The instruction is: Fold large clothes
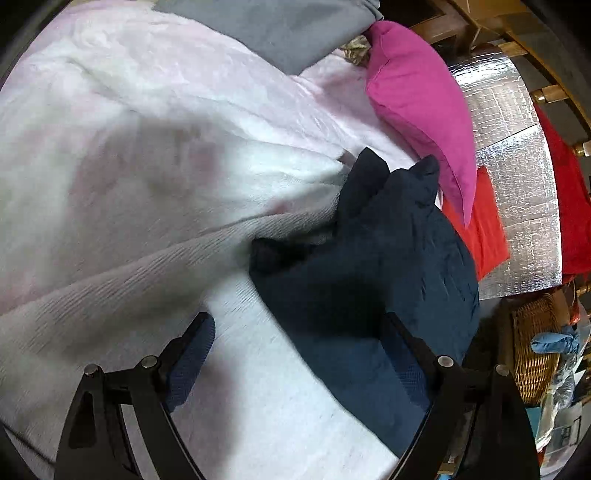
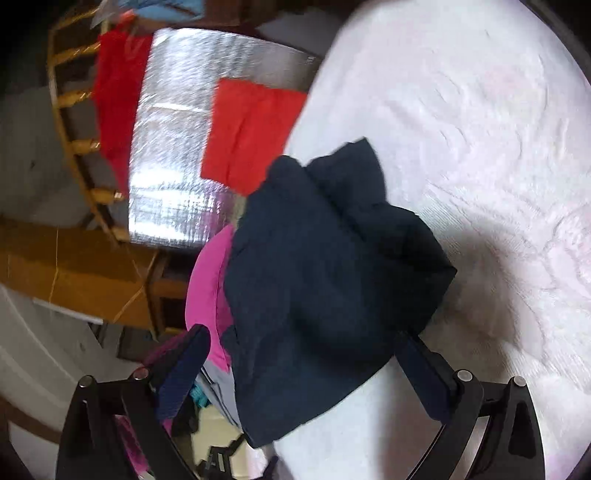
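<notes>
A dark navy garment (image 1: 373, 266) lies bunched in a thick folded heap on a white, pale pink blanket (image 1: 155, 140). My left gripper (image 1: 299, 343) is open, its jaws wide apart over the near edge of the heap, holding nothing. In the right wrist view the same navy garment (image 2: 328, 273) fills the middle. My right gripper (image 2: 303, 354) is open too, with the garment lying between its spread fingers. I cannot tell whether the pads touch the cloth.
A magenta pillow (image 1: 417, 99) lies beyond the garment, a grey cloth (image 1: 280, 29) at the far edge. A folded red cloth (image 2: 251, 133) lies on a silver foil mat (image 2: 177, 147). Wooden railing (image 2: 74, 147) and a wicker basket (image 1: 535, 343) stand beside the bed.
</notes>
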Demonstrator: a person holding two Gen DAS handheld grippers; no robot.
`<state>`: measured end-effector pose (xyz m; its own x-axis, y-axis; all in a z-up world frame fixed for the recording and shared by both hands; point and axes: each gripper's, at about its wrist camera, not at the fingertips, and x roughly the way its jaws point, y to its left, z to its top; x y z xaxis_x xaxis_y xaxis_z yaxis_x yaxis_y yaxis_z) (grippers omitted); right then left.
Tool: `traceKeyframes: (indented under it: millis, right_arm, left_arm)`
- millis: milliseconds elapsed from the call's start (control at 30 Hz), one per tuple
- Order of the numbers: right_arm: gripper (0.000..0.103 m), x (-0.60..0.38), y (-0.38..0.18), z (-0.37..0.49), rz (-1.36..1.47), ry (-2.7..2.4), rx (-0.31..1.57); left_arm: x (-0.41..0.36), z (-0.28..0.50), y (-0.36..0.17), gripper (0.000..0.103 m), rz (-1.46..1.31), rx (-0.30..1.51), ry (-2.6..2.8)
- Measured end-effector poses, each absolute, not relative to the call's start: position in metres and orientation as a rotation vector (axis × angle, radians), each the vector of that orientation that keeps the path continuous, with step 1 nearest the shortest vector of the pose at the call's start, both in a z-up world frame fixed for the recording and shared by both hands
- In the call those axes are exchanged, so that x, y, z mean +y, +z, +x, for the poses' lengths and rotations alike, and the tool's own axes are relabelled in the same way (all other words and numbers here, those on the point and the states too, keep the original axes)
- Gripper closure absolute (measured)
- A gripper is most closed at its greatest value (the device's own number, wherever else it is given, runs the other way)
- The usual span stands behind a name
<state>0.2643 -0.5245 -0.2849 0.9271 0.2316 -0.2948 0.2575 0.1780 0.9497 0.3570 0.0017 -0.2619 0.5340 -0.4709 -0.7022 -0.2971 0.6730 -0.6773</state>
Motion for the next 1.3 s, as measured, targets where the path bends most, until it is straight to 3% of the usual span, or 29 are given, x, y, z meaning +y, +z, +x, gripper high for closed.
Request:
traceKeyframes:
  millis: [200, 300, 367, 533, 867, 900, 933, 967, 1033, 1133, 1300]
  right_arm:
    - [0.002, -0.523, -0.291, 0.285, 1.424, -0.093, 0.46]
    - [0.004, -0.522, -0.285, 0.278, 1.422, -0.078, 0.492]
    - [0.012, -0.522, -0.288, 0.27, 1.425, -0.096, 0.529]
    - [0.014, -0.512, -0.301, 0.263, 1.394, -0.111, 0.613]
    - [0.015, -0.515, -0.297, 0.288, 1.29, -0.107, 0.387]
    - [0.018, -0.514, -0.296, 0.289, 1.265, -0.127, 0.385]
    - [0.035, -0.513, -0.296, 0.29, 1.238, -0.167, 0.407]
    - [0.048, -0.513, -0.3, 0.291, 1.239, -0.163, 0.418]
    - [0.055, -0.514, -0.302, 0.291, 1.253, -0.167, 0.406]
    - [0.067, -0.506, -0.285, 0.287, 1.163, -0.19, 0.42]
    - [0.07, -0.502, -0.269, 0.269, 1.11, -0.19, 0.436]
  left_arm:
    - [0.0, 0.377, -0.27, 0.012, -0.898, 0.99, -0.157]
    - [-0.002, 0.38, -0.267, 0.013, -0.906, 0.983, -0.147]
    - [-0.004, 0.381, -0.266, 0.013, -0.898, 0.979, -0.149]
    - [-0.01, 0.383, -0.265, 0.013, -0.871, 0.989, -0.176]
    - [-0.017, 0.383, -0.267, 0.013, -0.893, 0.93, -0.173]
    - [-0.015, 0.383, -0.266, 0.018, -0.907, 0.925, -0.171]
    - [-0.014, 0.382, -0.266, 0.032, -0.92, 0.912, -0.163]
    - [-0.014, 0.382, -0.265, 0.039, -0.916, 0.904, -0.163]
    - [-0.017, 0.379, -0.259, 0.058, -0.891, 0.885, -0.17]
    - [-0.02, 0.373, -0.246, 0.079, -0.832, 0.859, -0.175]
    - [-0.012, 0.36, -0.231, 0.085, -0.847, 0.85, -0.205]
